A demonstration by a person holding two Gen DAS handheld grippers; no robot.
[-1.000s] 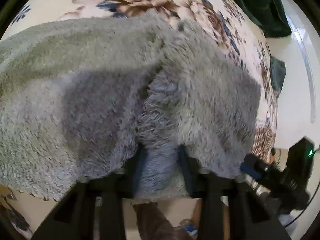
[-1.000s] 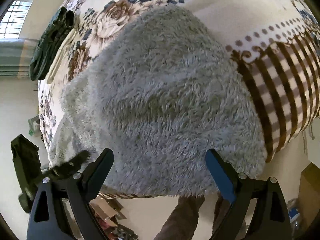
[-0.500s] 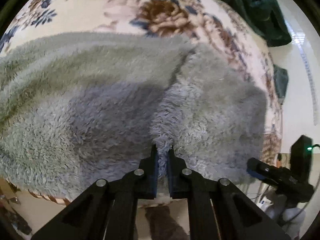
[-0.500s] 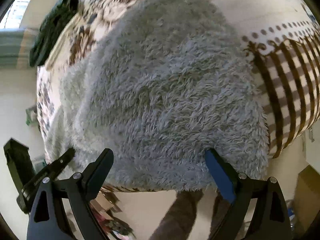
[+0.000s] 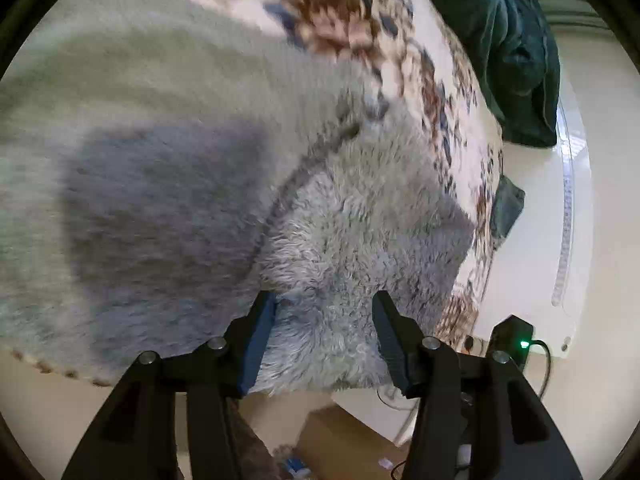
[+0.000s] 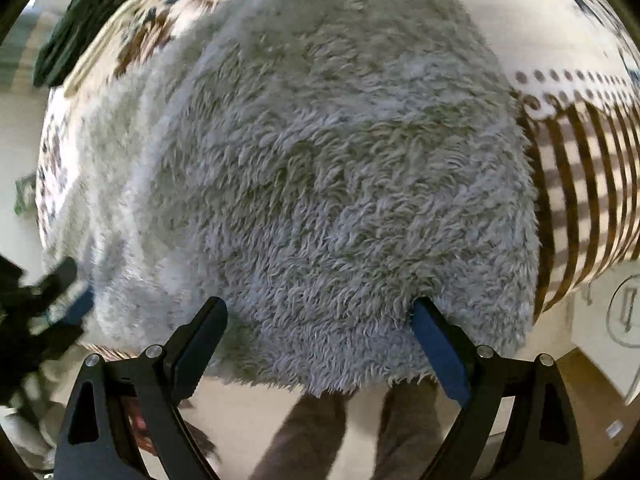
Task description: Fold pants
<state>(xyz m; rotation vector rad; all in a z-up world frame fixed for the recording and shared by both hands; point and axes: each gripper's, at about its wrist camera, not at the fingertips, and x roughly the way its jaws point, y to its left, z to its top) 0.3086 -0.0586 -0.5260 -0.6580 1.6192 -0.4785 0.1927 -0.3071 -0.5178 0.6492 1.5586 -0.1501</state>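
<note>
You're in a home, most likely a bedroom. You're working over a bed covered by a flowered bedspread (image 5: 352,36) in cream, brown and blue; its near end carries a brown striped and dotted border (image 6: 580,184). Dark green clothes (image 5: 504,52) sit in a heap at the bed's far edge, more of them (image 6: 76,28) in the right view. Grey fleece pants (image 6: 340,184) lie spread on the bed. Pale floor (image 5: 532,408) runs beside it, with a cardboard box (image 5: 344,436), cables and small clutter down there. Striped curtain, blurred, at the upper left of the right view.
</note>
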